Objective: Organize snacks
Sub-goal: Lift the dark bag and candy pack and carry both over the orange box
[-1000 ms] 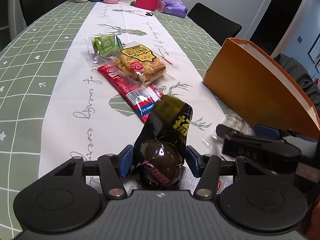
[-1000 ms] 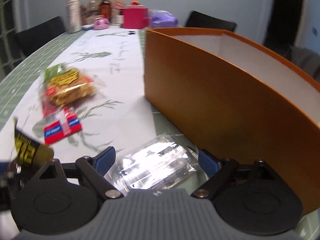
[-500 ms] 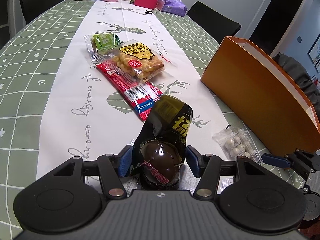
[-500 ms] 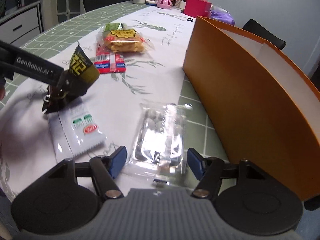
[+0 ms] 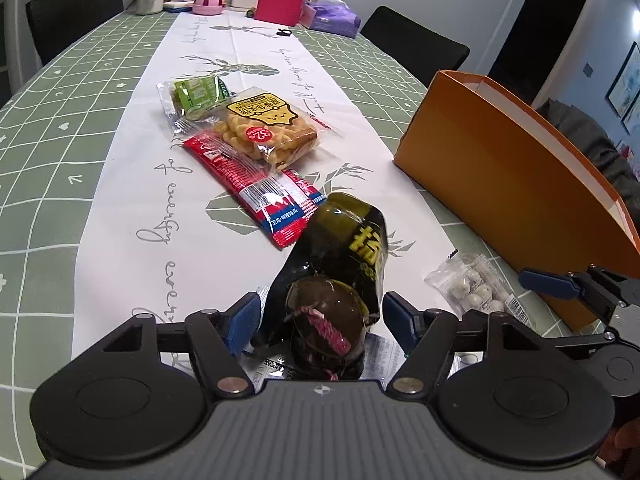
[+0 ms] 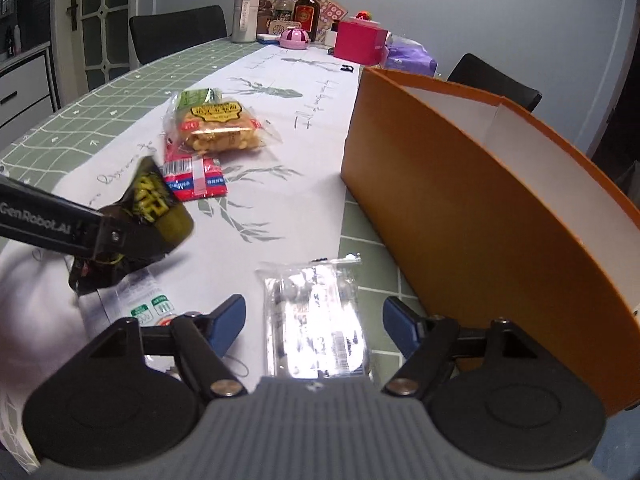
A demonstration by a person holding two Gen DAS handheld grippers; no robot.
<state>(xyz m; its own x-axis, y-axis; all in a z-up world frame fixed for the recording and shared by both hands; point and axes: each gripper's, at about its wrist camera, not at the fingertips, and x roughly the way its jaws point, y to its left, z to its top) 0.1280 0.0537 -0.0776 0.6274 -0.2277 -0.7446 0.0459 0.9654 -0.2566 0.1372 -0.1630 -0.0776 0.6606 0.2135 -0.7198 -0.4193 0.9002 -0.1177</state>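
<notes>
A black snack packet (image 5: 336,276) with yellow print stands tilted between the jaws of my left gripper (image 5: 322,318). The jaws are opening, and a small gap shows at each blue pad. Under it lies a white sachet (image 6: 140,300). My right gripper (image 6: 314,320) straddles a clear packet of white balls (image 6: 316,316) lying flat on the table. Its jaws are opening too, and neither pad touches the packet. The orange box (image 6: 460,216) stands open-topped just right of it. In the left wrist view the clear packet (image 5: 476,288) lies beside the box (image 5: 500,184).
Farther up the white runner lie a yellow biscuit bag (image 5: 264,128), a red packet (image 5: 256,188) and a green packet (image 5: 196,92). A pink box (image 5: 282,4), bottles and a purple bag crowd the far end. Black chairs (image 5: 412,46) stand around the table.
My left jaws have spread away from the black packet, which stays where it was. The right gripper has drawn back to the right and rolled, and its jaws are wider than half a second ago.
</notes>
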